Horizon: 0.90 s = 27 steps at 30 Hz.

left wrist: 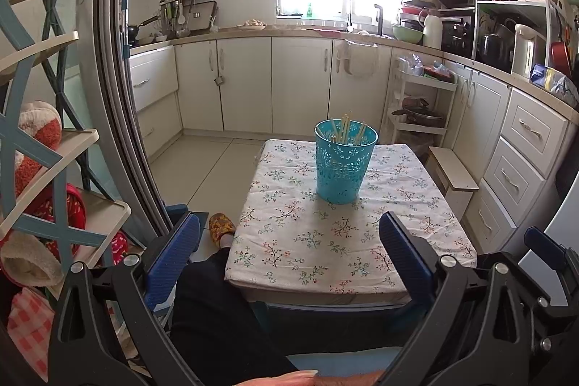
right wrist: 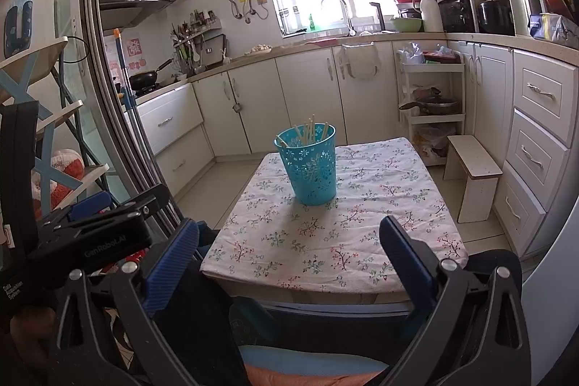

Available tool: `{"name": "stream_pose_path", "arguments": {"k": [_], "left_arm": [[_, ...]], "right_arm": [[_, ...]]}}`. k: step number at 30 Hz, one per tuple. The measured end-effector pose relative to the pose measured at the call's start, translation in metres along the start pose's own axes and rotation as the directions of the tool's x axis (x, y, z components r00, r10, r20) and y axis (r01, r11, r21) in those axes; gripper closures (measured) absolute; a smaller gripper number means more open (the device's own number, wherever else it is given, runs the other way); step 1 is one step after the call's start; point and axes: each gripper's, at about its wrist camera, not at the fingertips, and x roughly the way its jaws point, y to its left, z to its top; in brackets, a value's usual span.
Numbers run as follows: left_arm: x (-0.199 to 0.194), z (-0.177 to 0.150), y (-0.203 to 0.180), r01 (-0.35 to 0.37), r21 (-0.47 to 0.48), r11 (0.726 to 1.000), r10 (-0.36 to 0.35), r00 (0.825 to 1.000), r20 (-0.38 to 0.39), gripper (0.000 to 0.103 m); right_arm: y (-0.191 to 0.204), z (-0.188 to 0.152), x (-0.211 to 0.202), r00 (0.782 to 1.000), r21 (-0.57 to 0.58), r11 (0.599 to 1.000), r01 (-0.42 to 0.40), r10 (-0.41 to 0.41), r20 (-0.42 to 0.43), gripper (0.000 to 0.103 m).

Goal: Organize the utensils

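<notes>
A turquoise perforated cup (left wrist: 343, 165) stands upright on the small table with the floral cloth (left wrist: 325, 241). Several wooden chopsticks (left wrist: 345, 129) stand inside it. The cup (right wrist: 309, 165) and chopsticks (right wrist: 309, 131) also show in the right wrist view, on the far half of the table (right wrist: 343, 241). My left gripper (left wrist: 289, 230) is open and empty, held back at the table's near edge. My right gripper (right wrist: 289, 230) is open and empty, also at the near edge. The left gripper's body (right wrist: 90, 234) shows at the left of the right wrist view.
A blue-and-cream shelf rack with slippers (left wrist: 43, 169) stands at the left. A small wooden stool (right wrist: 474, 176) stands right of the table. Kitchen cabinets (left wrist: 246, 82) and a white trolley (left wrist: 419, 104) lie beyond. The person's dark-clothed leg (left wrist: 224, 313) is under the near edge.
</notes>
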Motion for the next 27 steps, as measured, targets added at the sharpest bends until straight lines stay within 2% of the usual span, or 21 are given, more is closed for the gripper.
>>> {"name": "stream_pose_path", "arguments": {"k": [27], "left_arm": [[-0.0004,-0.0004,-0.0021,-0.002,0.001,1.000,0.002,1.000,0.000,0.007]], "right_arm": [[0.0024,-0.0013,0.0002,1.000,0.000,1.000,0.001,-0.001,-0.005,0.007]]}}
